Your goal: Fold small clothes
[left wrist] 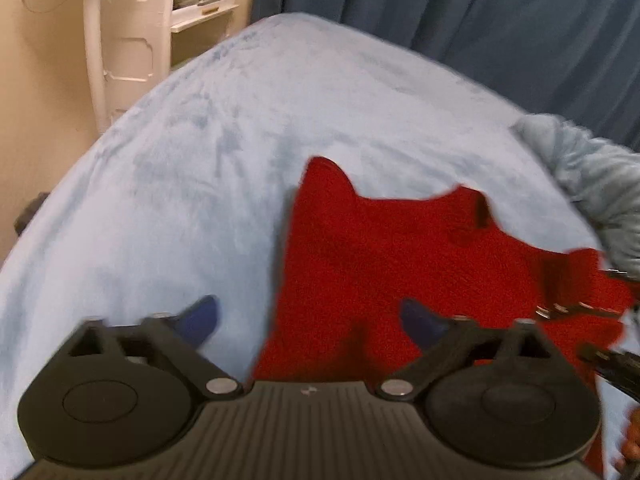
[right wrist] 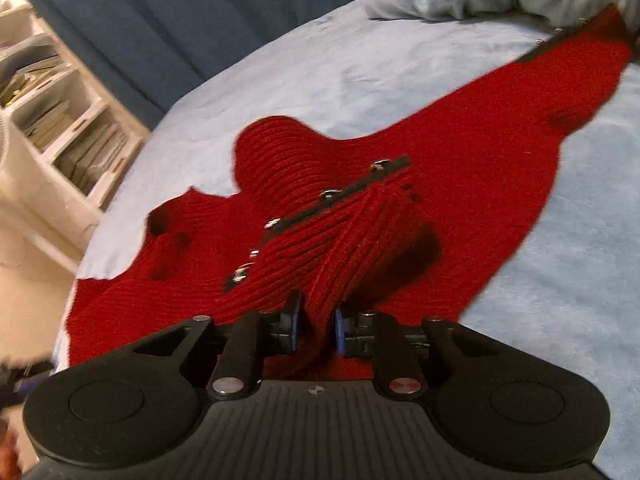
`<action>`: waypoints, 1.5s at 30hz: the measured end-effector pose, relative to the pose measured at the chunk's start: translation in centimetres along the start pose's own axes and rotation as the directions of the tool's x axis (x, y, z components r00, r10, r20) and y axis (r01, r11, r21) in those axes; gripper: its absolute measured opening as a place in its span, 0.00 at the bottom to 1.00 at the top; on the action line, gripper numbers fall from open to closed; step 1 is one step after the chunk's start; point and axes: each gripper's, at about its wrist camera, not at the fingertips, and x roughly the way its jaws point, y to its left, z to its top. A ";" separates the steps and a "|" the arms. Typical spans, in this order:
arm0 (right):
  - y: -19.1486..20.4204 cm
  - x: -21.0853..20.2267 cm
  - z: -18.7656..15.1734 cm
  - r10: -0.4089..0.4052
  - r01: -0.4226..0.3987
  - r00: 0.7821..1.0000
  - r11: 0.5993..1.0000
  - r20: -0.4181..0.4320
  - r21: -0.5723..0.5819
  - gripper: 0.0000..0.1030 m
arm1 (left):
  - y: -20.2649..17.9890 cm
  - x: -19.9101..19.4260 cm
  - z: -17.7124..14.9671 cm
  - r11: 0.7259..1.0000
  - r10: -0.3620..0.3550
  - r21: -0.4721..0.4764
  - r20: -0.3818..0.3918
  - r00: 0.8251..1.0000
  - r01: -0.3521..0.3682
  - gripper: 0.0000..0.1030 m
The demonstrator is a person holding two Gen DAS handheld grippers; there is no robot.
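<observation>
Ribbed red knit garment (right wrist: pixel 440 168) on pale blue blanket (left wrist: pixel 200 160), dark blue curtain (left wrist: pixel 480 20).

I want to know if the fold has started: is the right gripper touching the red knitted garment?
Touching. The right wrist view shows the right gripper with a bunched ridge of the red knitted garment pinched between its fingers.

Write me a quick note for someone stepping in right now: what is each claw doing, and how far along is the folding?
Left gripper: wide open, empty, over the left edge of the red knitted garment.
Right gripper: pinching a bunched fold of the garment.
Garment lies mostly spread on the light blue blanket, black snap strip showing.
Done: one edge gathered. Left: finish folding, flatten.
</observation>
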 end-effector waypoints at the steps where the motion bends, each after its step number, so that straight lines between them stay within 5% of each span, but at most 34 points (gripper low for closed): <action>1: 0.4 -0.3 0.0 0.020 -0.020 1.000 1.000 0.008 -0.015 0.16 | -0.3 1.6 0.7 1.000 0.014 0.010 -0.030 0.999 -0.014 1.00; 2: 0.4 -0.5 0.0 0.032 -0.032 0.999 0.999 0.013 -0.021 0.16 | -0.6 3.0 1.3 1.000 0.012 0.022 -0.074 0.997 -0.010 0.91; 3: 0.1 -0.5 -0.3 0.028 -0.028 1.000 0.999 0.011 -0.025 0.16 | -0.7 4.1 1.6 0.999 0.020 0.035 -0.104 0.994 -0.017 0.69; 4: 0.0 -0.3 -0.2 0.005 -0.005 1.000 0.999 -0.008 -0.032 0.16 | -0.7 4.7 1.7 0.999 -0.006 0.043 -0.114 0.993 0.011 0.25; 6: -0.5 1.1 0.0 -0.065 0.062 0.996 0.997 -0.068 -0.046 0.26 | 0.5 4.4 2.0 0.999 -0.027 -0.031 -0.080 0.996 0.024 0.22; 9: -1.4 -0.6 0.3 -0.102 0.099 0.991 0.995 -0.087 -0.031 0.46 | 2.8 4.2 1.9 0.996 -0.044 -0.077 -0.044 0.998 0.040 0.22; 12: -0.9 -4.1 0.7 -0.209 0.208 0.978 0.977 -0.016 -0.047 0.53 | 3.4 3.7 1.8 0.994 -0.103 -0.045 -0.039 0.994 0.101 0.44; 13: 0.0 -5.2 0.9 -0.220 0.223 0.974 0.971 0.044 -0.084 0.55 | 3.7 3.4 1.9 0.991 -0.126 -0.052 -0.031 0.992 0.124 0.62; 14: 1.4 -5.9 1.4 -0.193 0.205 0.977 0.968 0.092 -0.142 0.55 | 4.0 3.1 2.1 0.987 -0.151 -0.066 -0.017 0.988 0.150 0.79; 16: 4.5 -4.8 3.0 -0.063 0.074 0.996 0.976 0.057 -0.206 0.55 | 4.2 2.8 2.7 0.982 -0.161 -0.092 0.026 0.987 0.163 0.84; 19: 10.5 1.3 5.7 0.097 -0.121 0.990 0.959 -0.102 -0.257 0.53 | 4.0 4.0 4.1 0.984 -0.150 -0.091 0.013 0.989 0.150 0.84; 24: 17.8 12.9 6.8 0.038 -0.105 0.979 0.936 -0.199 -0.336 0.54 | 3.6 6.7 5.7 0.995 -0.087 -0.052 -0.027 0.996 0.086 0.82; 27: 19.4 18.3 6.5 -0.032 -0.041 0.979 0.938 -0.204 -0.343 0.54 | 3.6 7.6 6.5 0.989 -0.139 -0.050 -0.040 0.989 0.137 0.60; 28: 19.5 19.4 6.1 -0.042 -0.033 0.979 0.936 -0.202 -0.351 0.51 | 3.4 7.8 6.7 0.987 -0.160 -0.037 -0.044 0.986 0.159 0.38; 30: 21.1 21.0 5.2 -0.098 -0.009 0.974 0.884 -0.205 -0.467 0.00 | 2.8 7.7 6.6 0.987 -0.161 0.006 -0.033 0.986 0.161 0.23; 32: 23.5 19.5 5.2 -0.047 -0.009 0.995 0.816 -0.082 -0.578 0.02 | 2.6 6.6 6.4 0.989 -0.148 0.015 0.028 0.989 0.148 0.17; 34: 24.0 18.6 6.4 0.040 -0.050 0.999 0.843 -0.031 -0.536 0.01 | 3.3 6.3 6.0 0.990 -0.141 -0.012 0.080 0.987 0.142 0.17; 37: 22.2 21.3 6.3 -0.037 -0.034 0.990 0.873 -0.135 -0.486 0.02 | 4.5 7.7 5.3 0.991 -0.113 -0.070 0.061 0.992 0.117 0.17; 39: 20.3 21.4 5.9 -0.083 -0.012 0.981 0.877 -0.176 -0.480 0.28 | 4.8 8.1 5.0 0.988 -0.124 -0.087 0.055 0.991 0.129 0.22; 42: 15.6 15.8 7.8 -0.005 -0.023 0.995 0.958 -0.097 -0.287 0.40 | 5.0 7.3 5.5 0.988 -0.115 -0.097 0.062 0.991 0.121 0.46; 45: 11.5 8.0 8.2 0.023 -0.033 0.999 0.967 -0.039 -0.251 0.44 | 5.3 5.2 5.3 0.991 -0.106 -0.076 0.088 0.990 0.113 0.70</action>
